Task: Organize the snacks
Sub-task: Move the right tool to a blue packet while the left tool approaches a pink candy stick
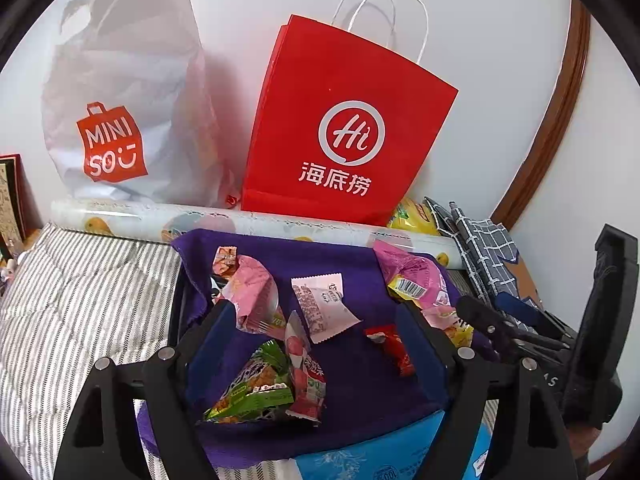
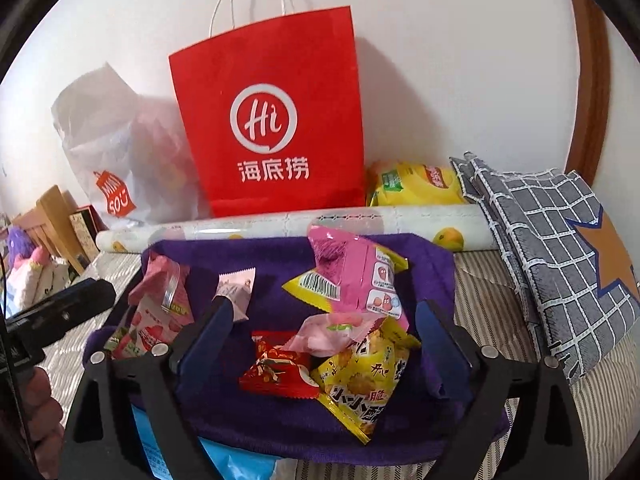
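Several snack packets lie on a purple cloth point(image 1: 352, 392) point(image 2: 280, 416) spread on a striped bed. In the left wrist view my left gripper point(image 1: 316, 312) is open and empty above a green packet point(image 1: 256, 392), a pink-white packet point(image 1: 304, 372), a white sachet point(image 1: 324, 304) and a small red candy point(image 1: 392, 344). In the right wrist view my right gripper point(image 2: 324, 312) is open and empty above a red packet point(image 2: 276, 372), a yellow packet point(image 2: 360, 392) and a pink packet point(image 2: 352, 276). The right gripper also shows at the right of the left wrist view point(image 1: 520, 332).
A red paper bag point(image 1: 344, 128) point(image 2: 272, 120) and a white MINISO bag point(image 1: 120, 92) point(image 2: 120, 152) stand against the wall. A patterned roll point(image 1: 240, 224) point(image 2: 280, 224) lies behind the cloth. A checked pillow point(image 2: 552, 248), a yellow chip bag point(image 2: 416, 184) and a blue pack point(image 1: 384, 452) lie nearby.
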